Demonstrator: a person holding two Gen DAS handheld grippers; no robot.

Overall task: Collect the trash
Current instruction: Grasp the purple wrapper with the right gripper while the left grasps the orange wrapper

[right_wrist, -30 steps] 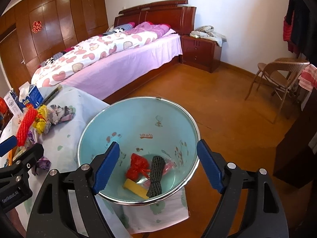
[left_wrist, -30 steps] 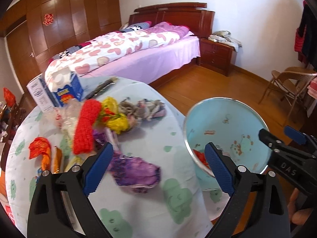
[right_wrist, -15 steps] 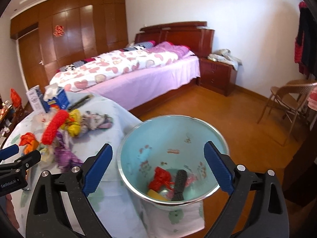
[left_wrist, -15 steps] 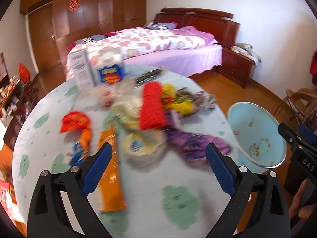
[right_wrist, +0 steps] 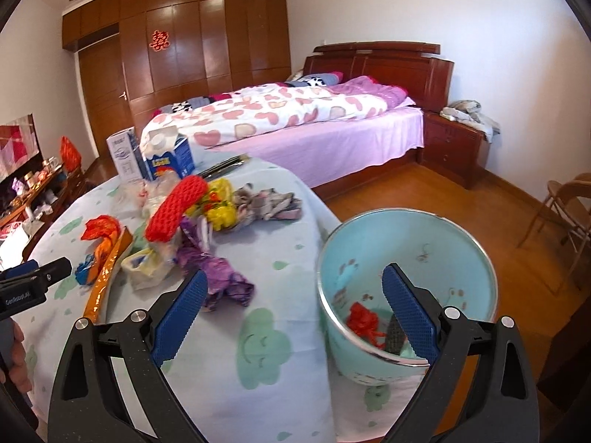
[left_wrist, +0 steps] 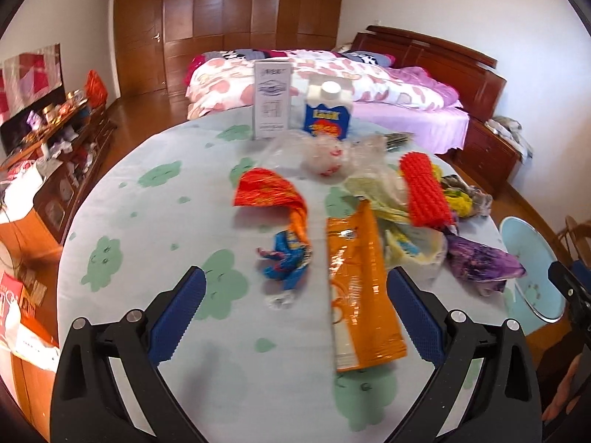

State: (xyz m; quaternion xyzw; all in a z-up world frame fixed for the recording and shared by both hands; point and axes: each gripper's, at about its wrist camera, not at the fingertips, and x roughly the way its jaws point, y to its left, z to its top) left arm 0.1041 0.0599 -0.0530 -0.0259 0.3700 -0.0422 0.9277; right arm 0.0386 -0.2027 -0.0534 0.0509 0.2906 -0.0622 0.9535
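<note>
Trash lies on the round table: an orange wrapper [left_wrist: 360,288], a red and blue wrapper [left_wrist: 286,217], a red mesh sleeve [left_wrist: 424,192], a purple wrapper [left_wrist: 480,264] and clear plastic [left_wrist: 325,155]. My left gripper [left_wrist: 295,317] is open and empty, just short of the orange wrapper. My right gripper [right_wrist: 291,313] is open and empty, between the table edge and the light blue bin [right_wrist: 461,258], which holds red trash [right_wrist: 364,323] and a dark piece [right_wrist: 395,332]. The purple wrapper also shows in the right wrist view [right_wrist: 221,280].
A white carton [left_wrist: 271,98] and a blue milk carton [left_wrist: 327,110] stand at the table's far side. A bed [right_wrist: 295,122], a nightstand [right_wrist: 454,147] and a folding chair [right_wrist: 565,210] stand beyond. A cluttered sideboard [left_wrist: 48,140] is on the left.
My left gripper swung left from the bin to face the trash on the table. My right gripper pulled back and left from over the bin. Both stayed open.
</note>
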